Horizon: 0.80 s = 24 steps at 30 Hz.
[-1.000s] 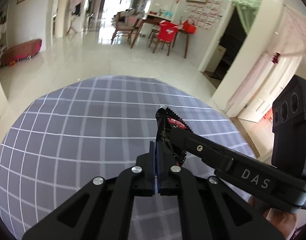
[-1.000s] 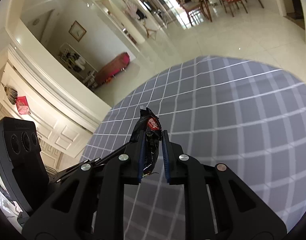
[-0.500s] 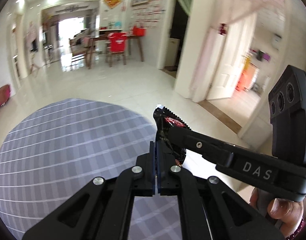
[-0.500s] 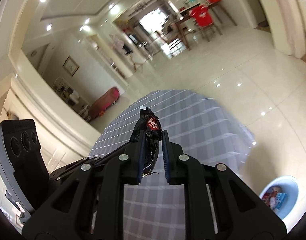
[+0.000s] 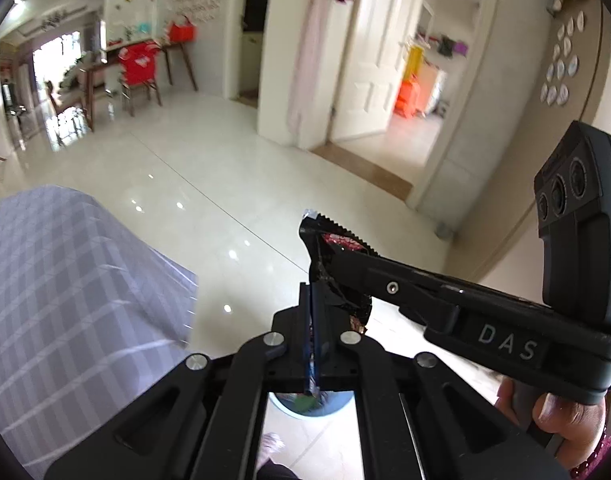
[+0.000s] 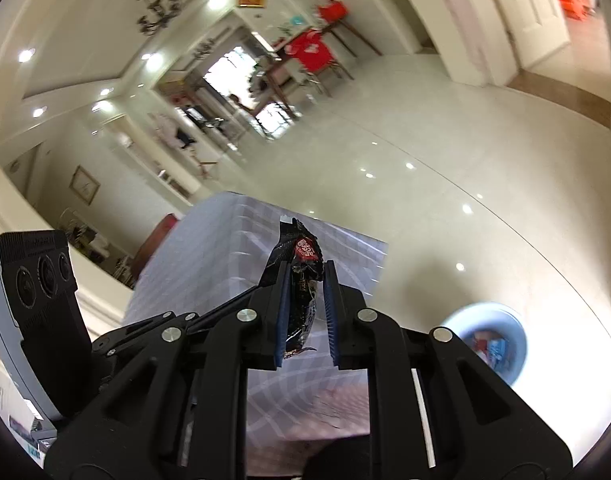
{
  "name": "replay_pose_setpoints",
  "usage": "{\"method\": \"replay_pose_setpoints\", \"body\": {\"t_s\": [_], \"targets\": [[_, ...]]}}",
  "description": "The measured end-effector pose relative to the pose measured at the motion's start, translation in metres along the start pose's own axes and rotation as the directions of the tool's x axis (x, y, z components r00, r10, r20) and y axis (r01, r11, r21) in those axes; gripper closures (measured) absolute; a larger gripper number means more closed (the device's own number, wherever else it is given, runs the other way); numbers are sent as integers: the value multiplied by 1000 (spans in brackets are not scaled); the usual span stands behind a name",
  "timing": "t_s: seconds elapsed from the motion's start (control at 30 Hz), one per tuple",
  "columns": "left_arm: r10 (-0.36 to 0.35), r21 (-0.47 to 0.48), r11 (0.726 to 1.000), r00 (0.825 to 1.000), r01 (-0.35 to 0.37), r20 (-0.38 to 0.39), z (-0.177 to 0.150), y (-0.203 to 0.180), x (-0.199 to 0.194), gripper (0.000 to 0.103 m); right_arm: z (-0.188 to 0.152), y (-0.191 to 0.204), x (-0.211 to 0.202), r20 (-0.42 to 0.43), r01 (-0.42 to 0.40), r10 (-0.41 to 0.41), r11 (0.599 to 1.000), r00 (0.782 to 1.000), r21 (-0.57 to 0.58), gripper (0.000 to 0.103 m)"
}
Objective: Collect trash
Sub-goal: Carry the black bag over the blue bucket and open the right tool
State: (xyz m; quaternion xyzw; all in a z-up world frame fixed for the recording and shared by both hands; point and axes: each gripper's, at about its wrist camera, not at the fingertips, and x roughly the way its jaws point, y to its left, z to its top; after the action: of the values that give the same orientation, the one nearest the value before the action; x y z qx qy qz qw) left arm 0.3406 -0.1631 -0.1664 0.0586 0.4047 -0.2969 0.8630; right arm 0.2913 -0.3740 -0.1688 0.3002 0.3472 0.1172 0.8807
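Right wrist view: the right gripper is clenched on a black snack wrapper with a red logo, pinched between both pads and sticking up past the tips. A second ago the checked tablecloth filled the view ahead; now the table sits back and left of the gripper, with glossy floor ahead. A light-blue trash bin, some packets already in it, has come in low and right of the gripper.

Left wrist view: the left gripper is clamped on the wrapper's other end, right beside the right gripper's finger. A blue rim under the left gripper is probably the same bin.

Read: pickup is done and the carry is nearly over. What's left is likely lining up over the bin and letting go with both grippers.
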Motion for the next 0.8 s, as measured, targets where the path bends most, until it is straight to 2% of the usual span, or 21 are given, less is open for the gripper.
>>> {"method": "replay_pose_setpoints", "body": {"t_s": [0.2,0.37,0.43,0.47,0.5,0.53,0.57,0.6,0.7,0.8], "targets": [[-44,12,999,996,45,-79,-8,-25,54,102,-7,-61,-2,-28,65,-63,995,998,72,87],[-77,-2,997,988,78,-134,-16,-27,81,101,-9,-93,3,-59,90,-84,989,995,117,84],[-88,-5,996,984,88,-156,-18,-26,91,98,-15,-107,5,-74,105,-96,985,993,135,83],[-93,-9,996,981,93,-169,-19,-25,95,93,-16,-108,10,-85,116,-105,983,991,142,76],[-87,-15,996,978,85,-189,-23,-26,102,73,-17,-114,13,-102,134,-120,979,988,152,67],[-58,-13,998,975,56,-213,-23,-20,106,47,-17,-117,16,-112,157,-140,974,984,164,52],[-22,-11,1000,972,20,-233,-27,-18,112,37,-18,-123,19,-130,206,-185,964,974,171,48],[-12,-14,1000,971,9,-237,-30,-13,114,34,-19,-127,22,-144,228,-205,958,968,172,48],[16,-44,999,962,-29,-272,-35,-2,119,34,-24,-143,26,-177,271,-238,943,955,192,48],[36,-55,997,963,-53,-266,-35,5,113,34,-29,-146,22,-183,280,-246,942,952,186,48]]}}
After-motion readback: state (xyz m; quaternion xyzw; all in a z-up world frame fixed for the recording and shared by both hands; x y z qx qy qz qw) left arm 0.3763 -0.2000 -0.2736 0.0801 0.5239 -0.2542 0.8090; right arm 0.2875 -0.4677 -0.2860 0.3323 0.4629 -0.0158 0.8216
